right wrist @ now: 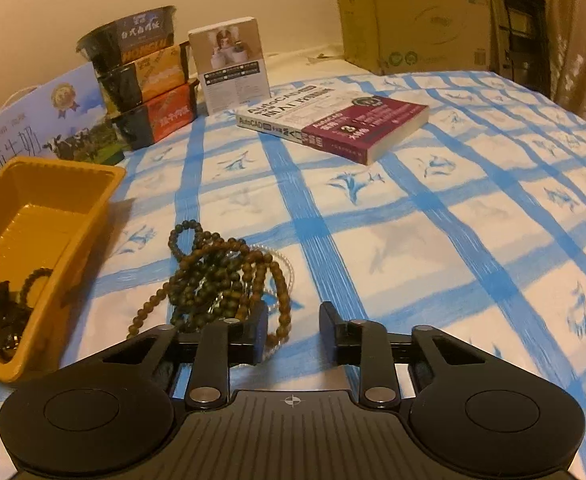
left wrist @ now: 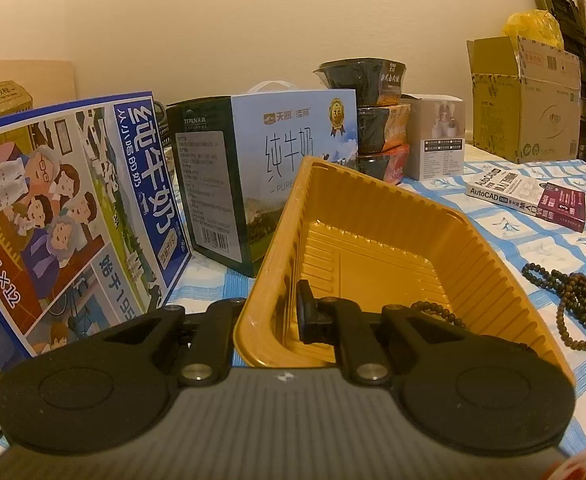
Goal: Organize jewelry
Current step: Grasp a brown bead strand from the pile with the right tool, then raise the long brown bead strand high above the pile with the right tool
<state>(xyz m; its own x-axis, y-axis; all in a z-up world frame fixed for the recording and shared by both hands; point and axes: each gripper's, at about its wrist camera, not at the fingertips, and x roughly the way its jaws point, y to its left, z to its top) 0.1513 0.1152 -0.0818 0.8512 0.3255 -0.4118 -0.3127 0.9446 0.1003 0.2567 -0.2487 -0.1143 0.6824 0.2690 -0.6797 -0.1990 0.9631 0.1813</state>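
My left gripper (left wrist: 269, 316) is shut on the near wall of a yellow plastic tray (left wrist: 373, 184), one finger inside and one outside. A dark bead strand (left wrist: 437, 312) lies in the tray, which the right wrist view shows at the left (right wrist: 53, 168) with that bracelet (right wrist: 33, 280) in it. A tangled pile of brown and green bead bracelets (right wrist: 221, 276) lies on the tablecloth beside the tray, also seen in the left wrist view (left wrist: 573, 304). My right gripper (right wrist: 295, 330) is open at the pile's near right edge. One bead loop (right wrist: 281, 308) lies by its left finger; the pads press on nothing.
Two milk cartons (left wrist: 93, 208) (left wrist: 277, 160) stand behind the tray. Stacked noodle bowls (right wrist: 145, 80), a white box (right wrist: 233, 68) and a cardboard box (right wrist: 413, 12) line the back. An AutoCAD book (right wrist: 345, 124) lies on the blue-checked tablecloth (right wrist: 453, 240).
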